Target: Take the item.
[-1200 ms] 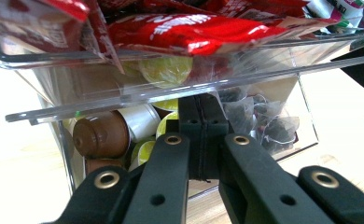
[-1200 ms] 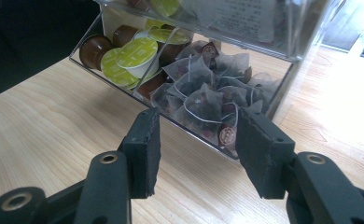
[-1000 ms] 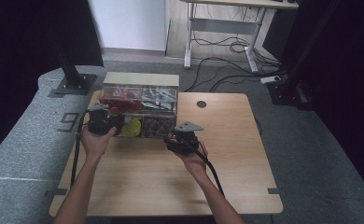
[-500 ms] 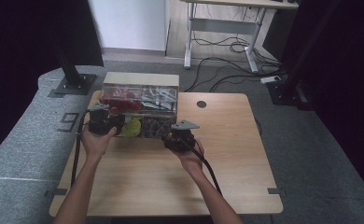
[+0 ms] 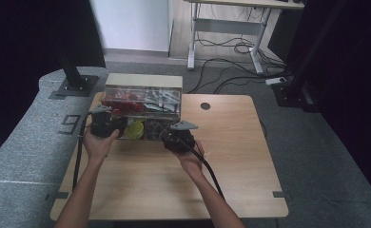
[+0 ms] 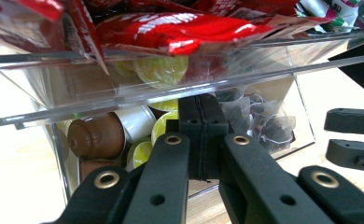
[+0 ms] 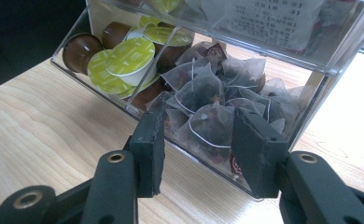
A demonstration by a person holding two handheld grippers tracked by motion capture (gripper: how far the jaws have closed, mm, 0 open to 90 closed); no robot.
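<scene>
A clear two-tier organiser box (image 5: 143, 83) stands at the table's far left. Its upper tier holds red packets (image 6: 180, 30) and white sachets. The lower tray holds brown and lime-lidded coffee capsules (image 7: 124, 58) on the left of a divider and mesh tea bags (image 7: 208, 93) on the right. My right gripper (image 7: 199, 140) is open just in front of the tea bag compartment, its jaws level with the clear front wall and apart from the bags. My left gripper (image 6: 202, 135) is shut with nothing in it, close to the tray's front by the capsules (image 6: 96, 135).
The wooden table (image 5: 174, 185) has a round cable hole (image 5: 205, 106) behind my right hand. The upper tier overhangs the lower tray. Grey carpet surrounds the table, and a desk frame with cables (image 5: 231, 28) stands far behind.
My right gripper has moved left and forward toward the tea bag compartment. The left gripper has stayed in place.
</scene>
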